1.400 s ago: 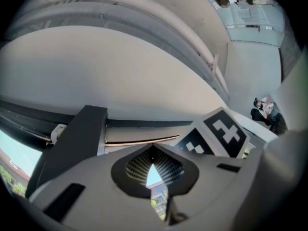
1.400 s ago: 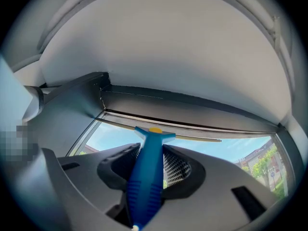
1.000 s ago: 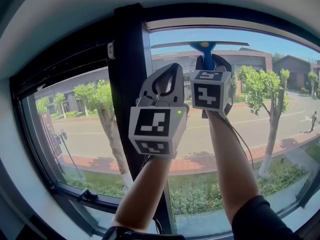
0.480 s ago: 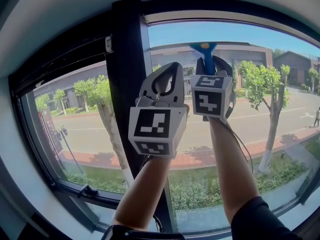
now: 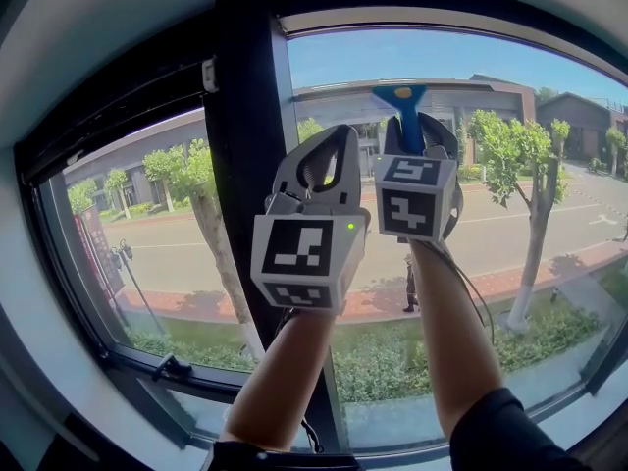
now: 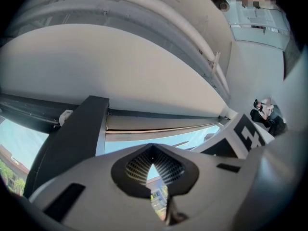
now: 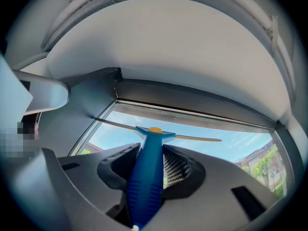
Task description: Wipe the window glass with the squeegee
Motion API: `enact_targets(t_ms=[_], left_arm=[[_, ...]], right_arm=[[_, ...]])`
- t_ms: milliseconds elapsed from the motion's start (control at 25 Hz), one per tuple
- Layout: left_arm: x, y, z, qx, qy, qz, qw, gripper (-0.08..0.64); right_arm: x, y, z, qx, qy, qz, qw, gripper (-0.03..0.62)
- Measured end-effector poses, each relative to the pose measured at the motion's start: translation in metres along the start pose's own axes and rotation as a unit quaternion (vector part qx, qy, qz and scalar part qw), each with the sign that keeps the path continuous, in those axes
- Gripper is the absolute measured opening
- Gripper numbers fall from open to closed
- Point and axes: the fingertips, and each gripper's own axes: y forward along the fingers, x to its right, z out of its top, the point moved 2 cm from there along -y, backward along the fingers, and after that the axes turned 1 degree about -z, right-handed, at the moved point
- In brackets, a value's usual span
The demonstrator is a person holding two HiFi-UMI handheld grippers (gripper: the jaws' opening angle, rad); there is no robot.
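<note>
We log a black post (image 5: 245,116) running upright left of centre, with a small handle (image 5: 169,369) on the lower frame. Outside, leafy trees (image 5: 510,155) line a grey road (image 5: 177,263). 1 walker (image 5: 410,287) stands on the red brick pavement (image 5: 196,310). Low buildings (image 5: 471,96) sit beyond, a hedge (image 5: 392,371) lies nearest, and the sky (image 5: 392,57) is blue.

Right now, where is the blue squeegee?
The squeegee is clamped in the right gripper, right of the dark window post in the head view, its blade near the glass's top edge.
</note>
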Motion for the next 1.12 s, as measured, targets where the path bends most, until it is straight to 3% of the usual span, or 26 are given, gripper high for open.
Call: enact_targets(t_ms=[520, 1120], left_arm=[[0.02, -0.016, -0.019, -0.016, 0.0, -0.016, 0.9998, 0.002], [0.031, -0.035, -0.054, -0.043, -0.041, -0.007, 0.9982, 0.002]], right_arm=[[-0.004, -0.028, -0.036, -0.016, -0.008, 0.0, 1.0, 0.141], [-0.012, -0.055, -0.068, -0.031, -0.012, 0.008, 0.999, 0.141]])
